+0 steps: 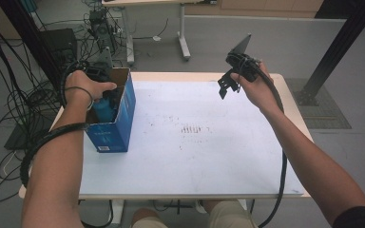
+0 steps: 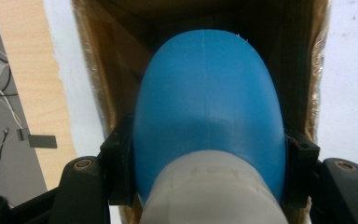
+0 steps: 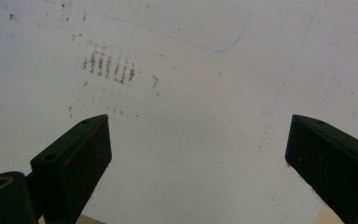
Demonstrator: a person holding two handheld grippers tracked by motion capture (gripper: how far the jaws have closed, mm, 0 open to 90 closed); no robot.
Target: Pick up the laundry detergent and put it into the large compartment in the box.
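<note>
**One bottle, one box, two tongs**

One bench [image 1: 190, 156] carries the work, its white top marked by a single patch of short brown-red strokes [image 1: 191, 128] near the middle. One cardboard box [image 1: 119, 121] stands open-topped at the bench's left edge; its outer faces are blue, and a small white label low on the front carries print too small to read. One blue bottle [image 2: 207, 107] with a grey-white cap end sits inside that box, between its brown inner walls, pointing down into it. No writing shows on the bottle.

There are two tongs. The left tongs [image 2: 208, 163] are clamped on the bottle, one black jaw pressed against each flank just above the cap end, and the left hand [image 1: 83, 88] sits over the box's mouth. The right tongs [image 3: 198, 154] hang above the bare bench top, well apart from the box, jaws spread wide with nothing between them; the pads seem to carry faint reddish specks.
</note>
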